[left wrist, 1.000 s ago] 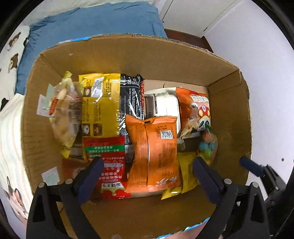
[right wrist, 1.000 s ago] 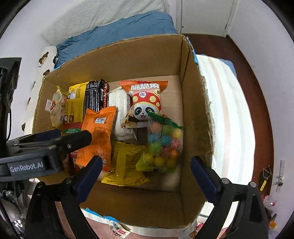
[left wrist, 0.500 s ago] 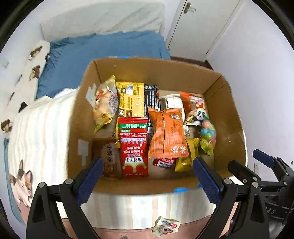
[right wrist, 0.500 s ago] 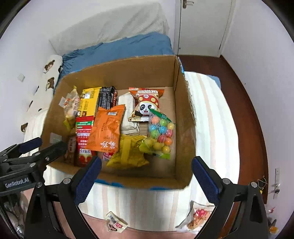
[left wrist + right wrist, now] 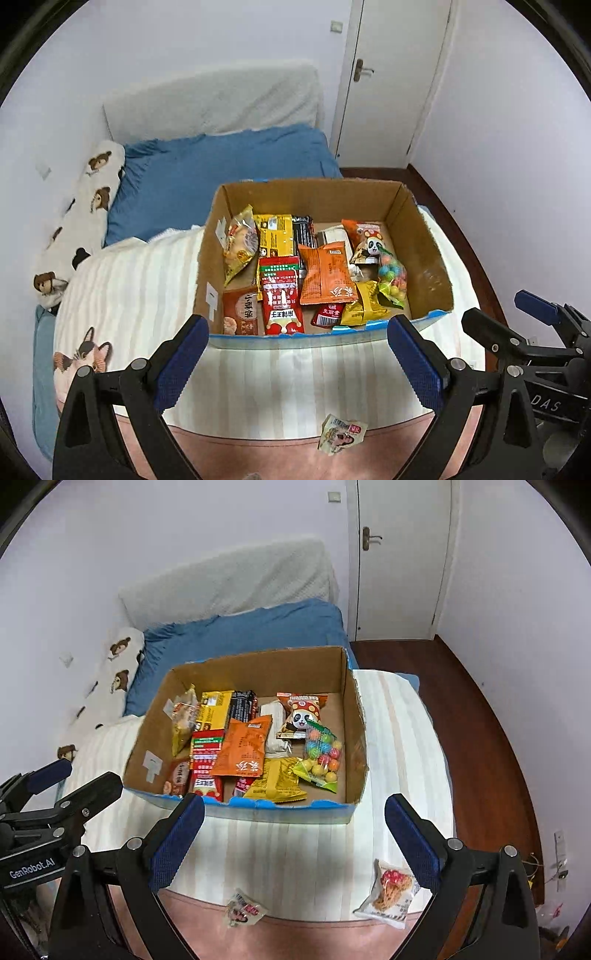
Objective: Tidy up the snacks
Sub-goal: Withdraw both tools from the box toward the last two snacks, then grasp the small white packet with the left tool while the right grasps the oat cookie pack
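Bedroom, snacks boxed on the striped bed (image 5: 295,853).
Both claws, left claw (image 5: 299,360) and right claw (image 5: 295,836), gape empty above the cardboard box (image 5: 258,806); two stray packets, small packet (image 5: 243,912) and white packet (image 5: 389,893), await collecting.

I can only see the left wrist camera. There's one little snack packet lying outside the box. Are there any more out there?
Observer: Yes, one more. A white packet with a red picture lies to the right of the small packet you see.
Child: Is it near the other gripper?
Observer: Very near. The right gripper is open and empty, and its right finger hides one corner of the white packet.
Child: Is that packet touching the box?
Observer: No. Bare striped blanket shows between it and the box.
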